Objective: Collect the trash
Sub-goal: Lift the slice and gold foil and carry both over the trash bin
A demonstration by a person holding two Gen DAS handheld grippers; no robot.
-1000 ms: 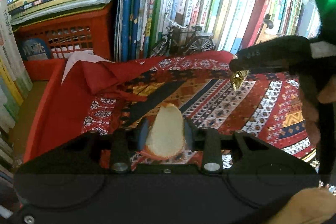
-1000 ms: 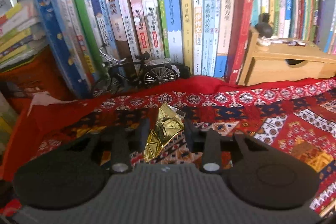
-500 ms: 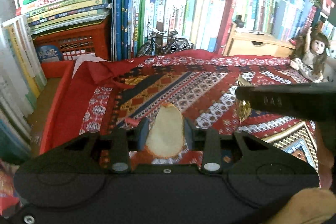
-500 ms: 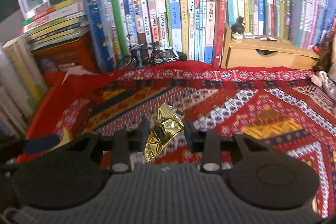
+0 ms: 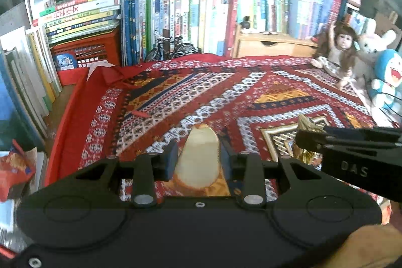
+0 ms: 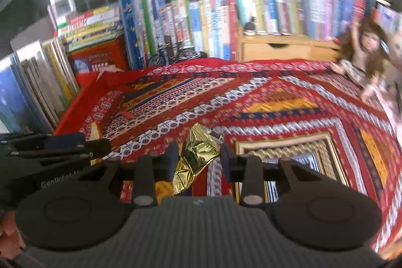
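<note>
My left gripper is shut on a pale, cream piece of peel with an orange rim, held above the patterned red cloth. In the right wrist view my right gripper is shut on a crumpled gold foil wrapper. The right gripper reaches in from the right edge of the left wrist view with the gold foil at its tip. The left gripper and its peel show at the left of the right wrist view. A small red scrap lies on the cloth at the left.
Rows of books line the back, with a red crate, a model bicycle and a wooden drawer box. A doll and plush toys sit at the right. A red snack bag lies off the cloth's left edge.
Both grippers have pulled back and up from the bookshelf, each still holding its piece. More of the cloth, the doll and the plush toys have come into view.
</note>
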